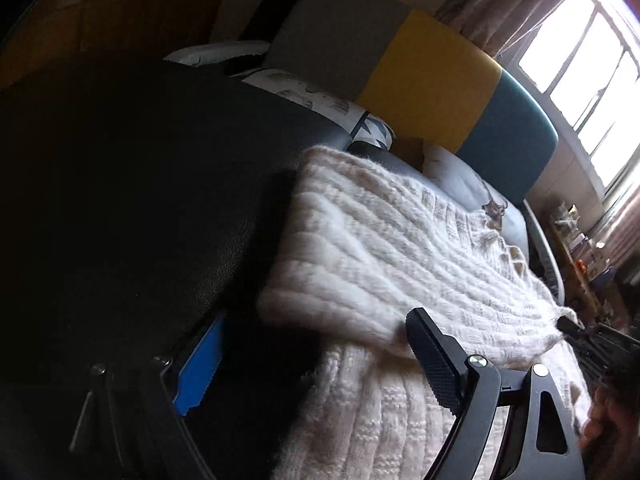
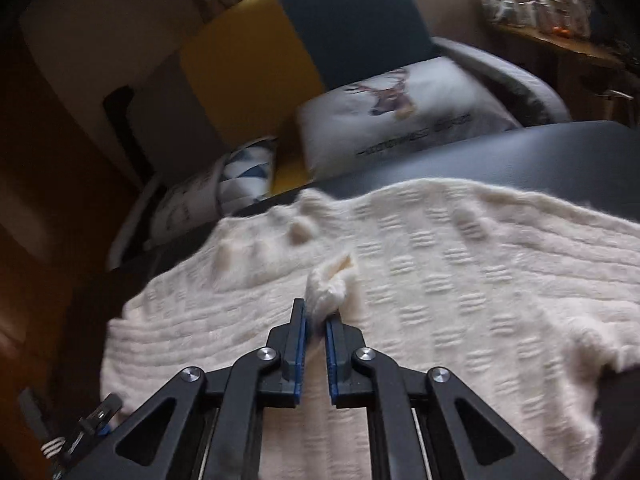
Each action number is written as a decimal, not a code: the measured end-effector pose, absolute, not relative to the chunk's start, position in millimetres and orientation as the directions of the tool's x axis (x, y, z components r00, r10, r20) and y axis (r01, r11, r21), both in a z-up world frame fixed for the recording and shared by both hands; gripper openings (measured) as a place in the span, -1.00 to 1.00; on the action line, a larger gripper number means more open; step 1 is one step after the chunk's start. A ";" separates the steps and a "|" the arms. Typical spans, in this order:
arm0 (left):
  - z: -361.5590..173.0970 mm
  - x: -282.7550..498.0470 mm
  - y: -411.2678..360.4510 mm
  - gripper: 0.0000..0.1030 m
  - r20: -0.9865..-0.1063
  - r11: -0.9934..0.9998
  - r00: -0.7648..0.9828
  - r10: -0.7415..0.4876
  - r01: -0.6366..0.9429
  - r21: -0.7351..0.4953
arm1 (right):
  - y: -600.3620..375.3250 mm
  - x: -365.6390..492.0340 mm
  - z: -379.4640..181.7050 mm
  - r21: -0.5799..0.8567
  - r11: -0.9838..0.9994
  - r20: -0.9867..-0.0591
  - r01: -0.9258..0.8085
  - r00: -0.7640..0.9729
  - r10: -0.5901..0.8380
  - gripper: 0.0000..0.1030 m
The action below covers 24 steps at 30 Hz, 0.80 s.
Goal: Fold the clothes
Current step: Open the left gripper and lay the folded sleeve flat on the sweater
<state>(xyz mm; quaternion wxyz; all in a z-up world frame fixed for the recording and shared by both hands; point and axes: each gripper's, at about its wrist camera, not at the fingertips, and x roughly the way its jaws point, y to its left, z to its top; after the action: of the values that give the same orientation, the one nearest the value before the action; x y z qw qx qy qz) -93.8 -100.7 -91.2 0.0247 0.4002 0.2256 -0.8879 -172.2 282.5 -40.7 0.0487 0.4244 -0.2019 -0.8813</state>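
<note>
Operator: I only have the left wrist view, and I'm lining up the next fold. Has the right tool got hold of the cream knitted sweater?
Observer: Yes. The right tool is shut on a small pinched-up tuft of the cream knitted sweater.
Operator: From here the sweater seems to run into a pillow. Does its far edge reach it?
Observer: No. A strip of the black padded surface shows between the sweater's far edge and the white deer-print cushion.
</note>
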 end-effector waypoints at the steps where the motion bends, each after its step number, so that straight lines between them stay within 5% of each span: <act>1: -91.4 -92.9 -101.6 0.71 -0.724 -0.900 -0.677 0.132 0.224 -0.375 | 285.2 -174.5 -47.3 0.395 -0.913 -0.742 -0.099 -0.621 -0.253 -0.86; 8: -91.2 -98.0 -100.0 0.69 -0.754 -0.915 -0.647 0.117 0.225 -0.335 | 295.3 -172.7 -78.6 0.401 -0.912 -0.749 -0.085 -0.604 -0.273 -0.84; 13: -75.5 -72.4 -126.4 0.66 -0.737 -0.885 -0.649 0.188 0.213 -0.413 | 307.6 -160.8 -60.6 0.411 -0.902 -0.771 -0.134 -0.579 -0.265 -0.56; 17: -62.0 -54.6 -116.7 0.61 -0.730 -0.928 -0.667 0.151 0.158 -0.336 | 302.1 -128.4 -27.9 0.335 -0.938 -0.681 -0.084 -0.710 -0.180 -0.54; 22: -62.3 -75.2 -71.9 0.15 -0.766 -0.981 -0.630 0.127 0.036 -0.192 | 251.2 -144.4 -41.5 0.264 -0.959 -0.734 0.101 -0.624 -0.268 -0.67; 24: -71.1 -84.8 -60.3 -0.25 -0.798 -0.991 -0.593 0.107 -0.001 -0.133 | 238.0 -153.7 -52.4 0.236 -0.965 -0.765 0.113 -0.590 -0.257 -0.67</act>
<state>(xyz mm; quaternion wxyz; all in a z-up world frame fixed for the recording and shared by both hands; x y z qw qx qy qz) -84.8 -60.3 -71.1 -0.0303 0.4503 0.0591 -0.8904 -153.7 238.0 -52.4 0.1041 0.4405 -0.0814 -0.8880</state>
